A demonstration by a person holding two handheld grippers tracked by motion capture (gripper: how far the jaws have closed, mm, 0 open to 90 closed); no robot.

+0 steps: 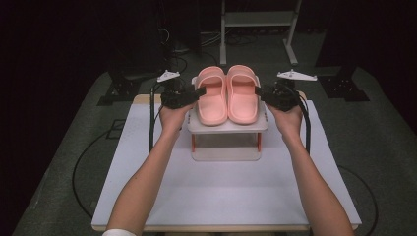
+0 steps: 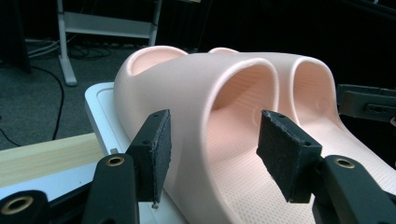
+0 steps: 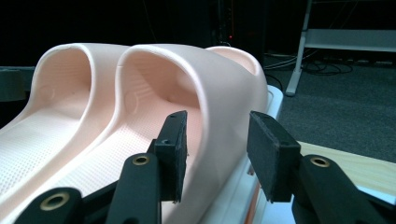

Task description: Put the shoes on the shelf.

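Note:
Two pink slippers stand side by side, toes away from me, on the top of a small white stand (image 1: pixel 227 128). My left gripper (image 1: pixel 200 91) is at the outer side of the left slipper (image 1: pixel 212 101). In the left gripper view it (image 2: pixel 217 156) is open, one pad (image 2: pixel 156 151) outside the left slipper (image 2: pixel 196 93) wall and the other over the footbed. My right gripper (image 1: pixel 257 91) mirrors this on the right slipper (image 1: pixel 242 101). In the right gripper view it (image 3: pixel 222 154) is open astride the right slipper (image 3: pixel 219 79) side wall.
The stand rests on a white board (image 1: pixel 221 196) over a wooden tabletop (image 2: pixel 46 156). Black camera stands (image 1: pixel 118 88) flank the table, a grey metal frame (image 1: pixel 258 19) stands behind, and cables lie on the dark floor.

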